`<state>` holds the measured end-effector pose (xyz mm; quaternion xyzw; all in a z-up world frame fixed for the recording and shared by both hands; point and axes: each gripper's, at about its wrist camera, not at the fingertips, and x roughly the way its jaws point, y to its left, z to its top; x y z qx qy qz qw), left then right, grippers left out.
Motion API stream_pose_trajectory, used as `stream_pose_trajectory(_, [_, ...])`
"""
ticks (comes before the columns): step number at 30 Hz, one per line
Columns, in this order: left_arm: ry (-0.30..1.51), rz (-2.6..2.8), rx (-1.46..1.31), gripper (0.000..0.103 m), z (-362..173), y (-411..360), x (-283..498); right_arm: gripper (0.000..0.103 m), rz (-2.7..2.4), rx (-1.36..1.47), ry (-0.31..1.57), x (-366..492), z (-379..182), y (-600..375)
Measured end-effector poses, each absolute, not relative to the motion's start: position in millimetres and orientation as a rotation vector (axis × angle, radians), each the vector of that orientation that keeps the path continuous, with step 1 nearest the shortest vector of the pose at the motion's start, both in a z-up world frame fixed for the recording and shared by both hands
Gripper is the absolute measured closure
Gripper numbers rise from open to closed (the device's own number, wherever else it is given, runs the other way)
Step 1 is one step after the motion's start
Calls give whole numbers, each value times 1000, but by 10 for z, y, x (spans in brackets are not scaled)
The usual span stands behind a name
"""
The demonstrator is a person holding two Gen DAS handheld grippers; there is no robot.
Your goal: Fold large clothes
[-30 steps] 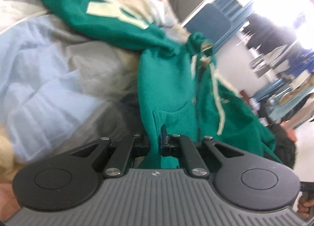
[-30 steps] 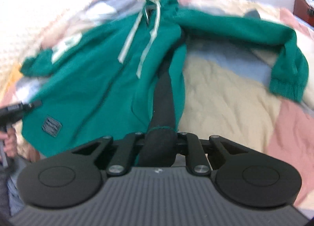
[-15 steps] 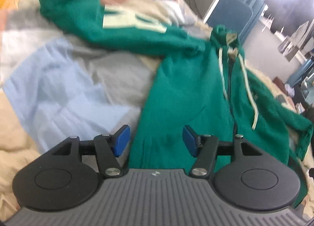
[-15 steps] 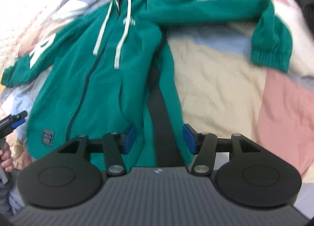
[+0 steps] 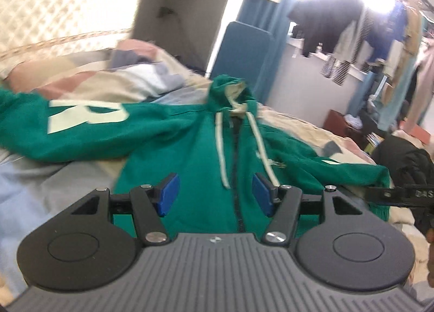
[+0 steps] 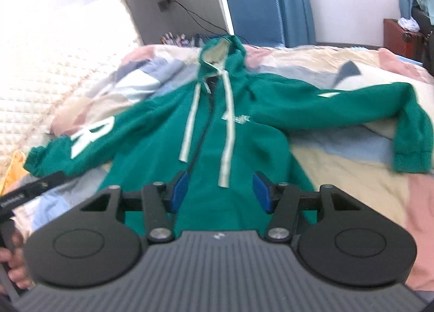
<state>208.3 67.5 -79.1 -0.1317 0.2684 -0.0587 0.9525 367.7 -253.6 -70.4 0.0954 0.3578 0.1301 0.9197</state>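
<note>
The green hoodie [image 6: 217, 133] lies face-up on the bed's quilt [image 6: 339, 165], sleeves spread, while the left tool [image 5: 215, 195] and right tool [image 6: 220, 192] hover wide and empty: loose drawstrings [image 6: 227, 133] risk snagging or bunching any fold.

Green zip-front hooded sweatshirt [image 6: 238, 149]: hem hidden behind the black gripper body in both views; small white chest print blurred, unreadable. Left view: one sleeve's cuff cut off by the frame edge. Dark and striped garments hanging at the bright window [image 5: 339, 32]: blurred, washed out. Clutter at the far bed edge: too small to identify.
</note>
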Motion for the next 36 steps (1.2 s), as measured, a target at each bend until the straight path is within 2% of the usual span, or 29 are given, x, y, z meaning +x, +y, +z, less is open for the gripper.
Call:
stream_pose_trajectory(10, [622,-139,-270,38,-1568,682,2268,48,251,84,776,3839,-1392,-2117])
stream_pose_trajectory(17, [700,-158,-204,38,-1947,660,2551,48,230,7,791,3958,-1647,-1926])
stream_pose_trajectory(23, [744,-168,-196,38,-2087,635,2680,49,198,20,954,4140,-2003,-1927])
stream_pose_trajectory(27, [768,-152,-237,37,-2281,647,2735,49,189,48,977,4177,-2047,-1944])
stream_pose_trajectory(31, [704,-118,-244,24,-2428,535,2744,49,176,61,957,4143,-1990,-1960])
stream_pose_trajectory(36, [643,-96,-102,0,-2561,223,2706,48,129,79,926,4058,-1923,-2096])
